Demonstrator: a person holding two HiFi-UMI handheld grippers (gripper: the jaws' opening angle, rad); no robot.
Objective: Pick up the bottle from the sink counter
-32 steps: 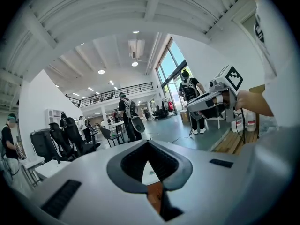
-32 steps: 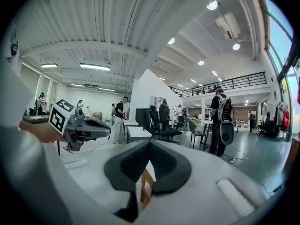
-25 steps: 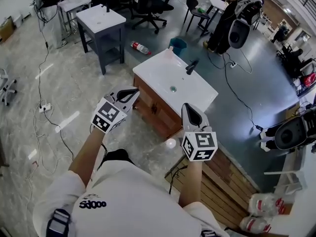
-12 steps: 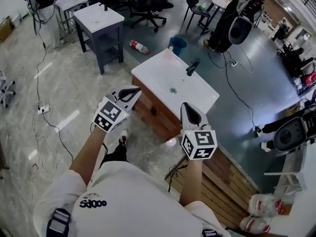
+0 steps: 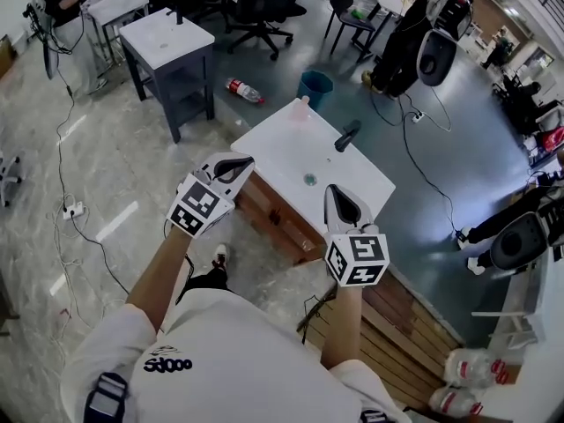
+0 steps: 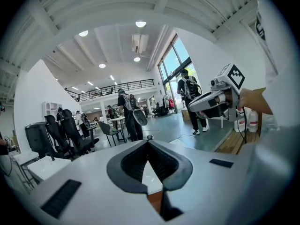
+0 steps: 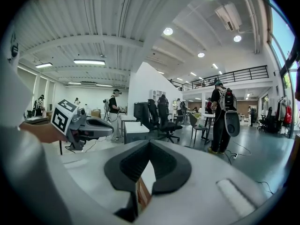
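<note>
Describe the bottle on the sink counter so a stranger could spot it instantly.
Find the white rectangular sink counter on its wooden cabinet, mid-room. On its far corner, past the black faucet, stands a small pale pink bottle. It is the only bottle upright on the counter; the clear red-labelled plastic bottle lies on the grey floor beyond.

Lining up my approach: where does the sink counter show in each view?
Head view: sink counter at centre, white top, wooden front.
Left gripper view: sink counter only as a white sliver above wood, between the jaws.
Right gripper view: sink counter likewise, a white sliver between the jaws.
Shared landmark: the black office chairs beyond it.
</note>
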